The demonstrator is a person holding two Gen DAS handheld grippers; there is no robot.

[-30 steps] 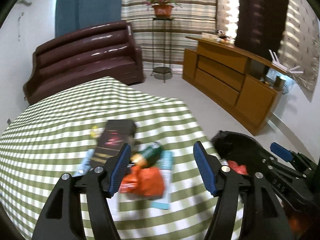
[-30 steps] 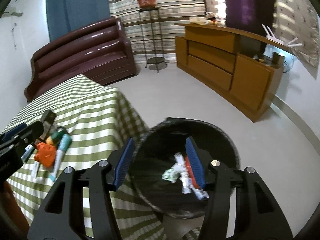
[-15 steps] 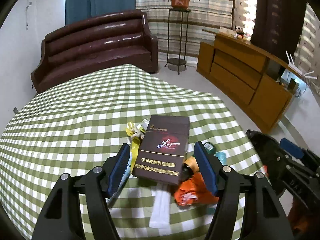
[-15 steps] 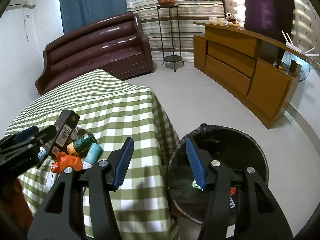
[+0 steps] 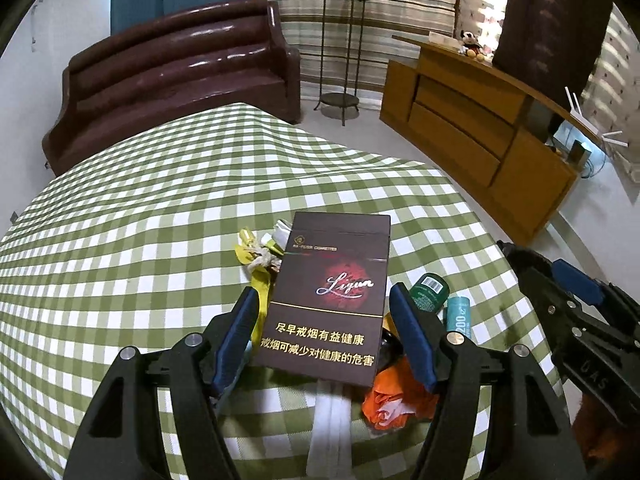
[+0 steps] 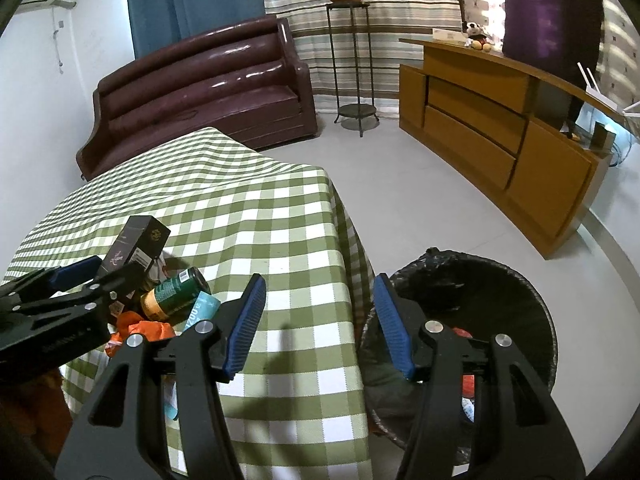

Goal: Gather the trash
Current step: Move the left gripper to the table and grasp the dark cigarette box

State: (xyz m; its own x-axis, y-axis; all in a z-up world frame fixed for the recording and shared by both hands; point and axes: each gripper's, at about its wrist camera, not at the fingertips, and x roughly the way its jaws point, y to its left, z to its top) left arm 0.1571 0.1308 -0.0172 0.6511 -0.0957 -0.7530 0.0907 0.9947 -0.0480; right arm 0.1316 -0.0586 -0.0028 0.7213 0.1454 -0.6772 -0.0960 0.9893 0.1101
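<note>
Left gripper (image 5: 322,330): fingers apart, straddling the dark cigarette carton (image 5: 334,298) without pressing it.
Right gripper (image 6: 320,324): fingers apart, empty, above the desk (image 6: 280,240) edge.
Trash pile: carton, green can (image 5: 430,291), teal tube (image 5: 459,318), orange wrapper (image 5: 396,398), yellow scraps (image 5: 256,258), clustered on the checked cloth.
Bin (image 6: 500,280): black-lined, on the floor beside the desk.

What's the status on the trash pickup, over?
Left hand-held gripper open, straddling dark cigarette box. Right hand-held gripper open, empty, beside black bin. Can, orange wrapper crowd the box.
</note>
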